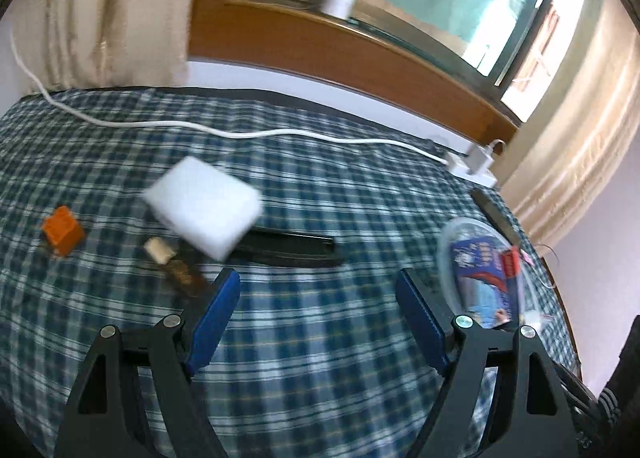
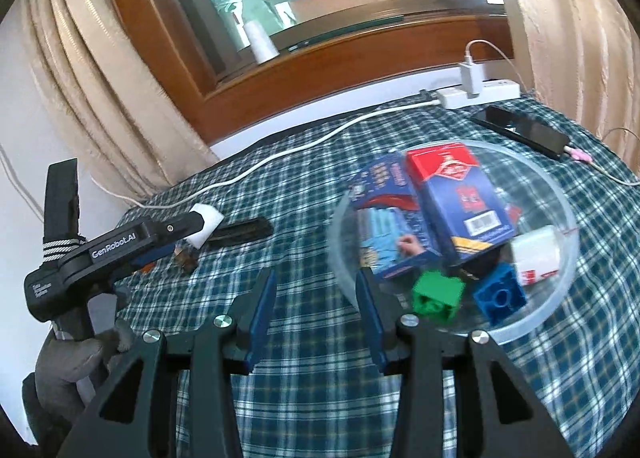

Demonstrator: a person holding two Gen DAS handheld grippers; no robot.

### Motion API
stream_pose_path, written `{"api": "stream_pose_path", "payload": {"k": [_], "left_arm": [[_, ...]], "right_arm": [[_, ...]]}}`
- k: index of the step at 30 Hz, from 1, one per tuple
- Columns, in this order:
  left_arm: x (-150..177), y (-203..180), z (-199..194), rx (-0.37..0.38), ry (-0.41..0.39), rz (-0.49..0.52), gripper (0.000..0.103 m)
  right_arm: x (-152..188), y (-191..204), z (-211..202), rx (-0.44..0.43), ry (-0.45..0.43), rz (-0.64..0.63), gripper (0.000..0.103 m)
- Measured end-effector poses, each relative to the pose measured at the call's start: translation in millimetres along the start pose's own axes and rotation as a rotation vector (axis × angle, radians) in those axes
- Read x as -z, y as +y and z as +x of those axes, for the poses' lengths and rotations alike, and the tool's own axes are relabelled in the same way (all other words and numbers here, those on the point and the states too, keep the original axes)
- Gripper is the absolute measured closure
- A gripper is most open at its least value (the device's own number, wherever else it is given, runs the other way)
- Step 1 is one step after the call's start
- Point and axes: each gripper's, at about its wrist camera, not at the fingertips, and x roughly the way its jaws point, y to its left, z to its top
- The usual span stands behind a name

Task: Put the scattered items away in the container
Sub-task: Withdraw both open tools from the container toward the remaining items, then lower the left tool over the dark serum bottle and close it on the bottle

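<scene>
Looking through the left wrist view: the left gripper (image 1: 316,298) hangs over the checked cloth (image 1: 320,358) with its jaws wide apart and nothing between them.
Loose items, left wrist view: a white sponge block (image 1: 202,206) lies ahead and to the left, resting partly on a long black case (image 1: 292,248); an orange brick (image 1: 64,230) sits further left, and a small cream-and-brown piece (image 1: 172,262), too blurred to name, lies just beside the sponge.
Container, left wrist view: the clear bowl (image 1: 446,258) stands at the right, well apart from the loose items.
Right wrist view, gripper: the right gripper (image 2: 316,298) has its jaws partly apart with only cloth between them, at the near rim of the bowl (image 2: 560,290).
Right wrist view, contents: a red-and-blue box (image 2: 460,198), a blue packet (image 2: 384,218), a green brick (image 2: 438,294), a blue brick (image 2: 500,298) and a white packet (image 2: 536,254) already lie in the bowl.
Step in hand: a fetch by the left, judging by its empty jaws aimed toward the sponge.
Next move: lower the left jaws astride the sponge across its narrow side, then close gently, since it looks soft.
</scene>
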Motion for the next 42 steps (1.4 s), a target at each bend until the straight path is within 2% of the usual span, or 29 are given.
{"api": "stream_pose_path", "payload": {"k": [7, 13, 17, 22, 28, 32, 34, 35, 36, 42], "left_arm": [[-3, 36, 8, -0.1, 0.0, -0.029, 0.02], [-3, 56, 20, -0.154, 0.013, -0.046, 0.02], [-1, 64, 29, -0.182, 0.026, -0.049, 0.021], [0, 76, 39, -0.211, 0.049, -0.072, 0.026], [-2, 80, 41, -0.227, 0.036, -0.059, 0.03], [1, 81, 38, -0.229, 0.028, -0.039, 0.038], [2, 80, 38, -0.205, 0.021, -0.032, 0.05], [3, 79, 36, -0.18, 0.02, -0.024, 0.059], [4, 78, 36, -0.166, 0.019, -0.018, 0.063], [7, 77, 28, -0.156, 0.018, -0.01, 0.075]], "right_arm": [[4, 16, 12, -0.017, 0.03, -0.028, 0.057], [8, 24, 25, -0.032, 0.067, -0.048, 0.057], [8, 28, 34, -0.046, 0.091, -0.063, 0.057], [6, 38, 45, -0.067, 0.108, -0.095, 0.057], [2, 49, 62, -0.081, 0.136, -0.122, 0.057], [-4, 59, 78, -0.096, 0.158, -0.15, 0.057], [-8, 66, 85, -0.094, 0.16, -0.172, 0.057], [-11, 69, 88, -0.094, 0.159, -0.186, 0.057], [-12, 72, 91, -0.095, 0.159, -0.196, 0.057], [-22, 85, 120, -0.093, 0.184, -0.243, 0.057]]}}
